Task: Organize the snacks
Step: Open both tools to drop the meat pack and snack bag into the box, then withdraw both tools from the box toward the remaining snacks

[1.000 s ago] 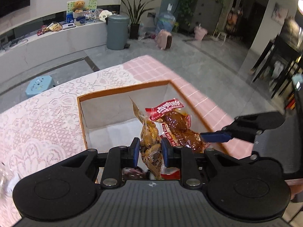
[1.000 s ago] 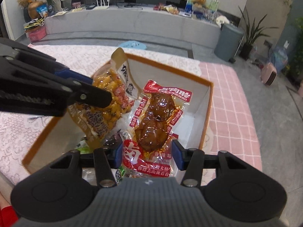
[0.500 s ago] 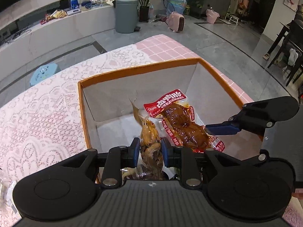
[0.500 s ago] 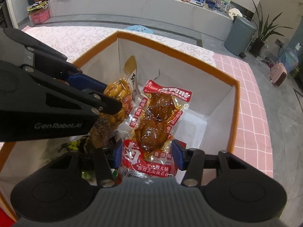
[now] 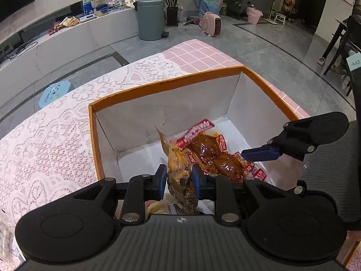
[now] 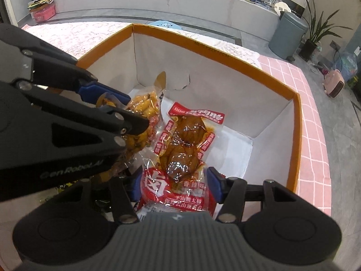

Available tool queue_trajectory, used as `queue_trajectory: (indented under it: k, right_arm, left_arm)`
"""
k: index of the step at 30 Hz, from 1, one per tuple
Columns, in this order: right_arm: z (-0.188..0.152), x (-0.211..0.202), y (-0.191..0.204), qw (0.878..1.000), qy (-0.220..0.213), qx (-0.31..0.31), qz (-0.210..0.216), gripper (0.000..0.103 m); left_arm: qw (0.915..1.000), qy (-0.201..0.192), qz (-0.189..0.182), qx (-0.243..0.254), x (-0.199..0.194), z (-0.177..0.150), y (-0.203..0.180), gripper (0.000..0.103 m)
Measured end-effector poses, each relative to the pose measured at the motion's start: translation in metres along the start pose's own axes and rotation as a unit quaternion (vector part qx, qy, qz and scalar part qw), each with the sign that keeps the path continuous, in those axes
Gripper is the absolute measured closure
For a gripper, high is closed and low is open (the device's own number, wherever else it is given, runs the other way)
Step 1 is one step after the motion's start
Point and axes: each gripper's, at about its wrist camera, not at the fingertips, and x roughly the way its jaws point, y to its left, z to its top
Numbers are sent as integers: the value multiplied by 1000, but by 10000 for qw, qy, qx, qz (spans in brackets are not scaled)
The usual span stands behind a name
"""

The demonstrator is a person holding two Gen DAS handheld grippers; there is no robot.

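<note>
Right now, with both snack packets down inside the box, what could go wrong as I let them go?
1. The right hand-held gripper is opening around the red packet, which leans on the yellow packet; it may slide or drag that one along.
2. The left hand-held gripper is shut on the yellow packet and crowds the right one inside the box; pulling out could knock them together.

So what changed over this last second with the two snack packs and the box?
Both grippers sank into the orange-rimmed box, carrying their packs down. The right gripper is opening around the red pack, its pads now parting. The left gripper stays shut on the yellow pack. The box has not moved.
</note>
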Motion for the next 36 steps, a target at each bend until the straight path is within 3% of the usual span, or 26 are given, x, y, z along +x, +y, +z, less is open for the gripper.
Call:
queue_trajectory:
  k: [2, 7, 14, 16, 21, 27, 36]
  right_arm:
    - [2, 0, 0, 10000, -2, 21, -21, 43]
    - [1, -4, 2, 10000, 7, -19, -62, 41]
    - [3, -9, 8, 9998, 2, 1, -187, 38]
    - [3, -13, 12, 9997, -21, -60, -245, 29]
    - [2, -28, 19, 9989, -73, -154, -437, 21]
    - [-4, -52, 28, 9987, -225, -19, -455, 21]
    - [-15, -101, 51, 9932, -991, 525, -323, 21]
  left_arm:
    - [10000, -18, 4, -11, -2, 0, 1, 76]
    - [9999, -122, 91, -5, -12, 1, 1, 58]
    - [9998, -201, 19, -66, -26, 2, 7, 48]
    - [9997, -213, -7, -89, -29, 1, 7, 45]
    - [9996, -274, 5, -83, -42, -2, 4, 45]
    - [9989, -445, 33, -137, -68, -9, 5, 44]
    - [9938, -846, 287, -661, -119, -28, 23, 45]
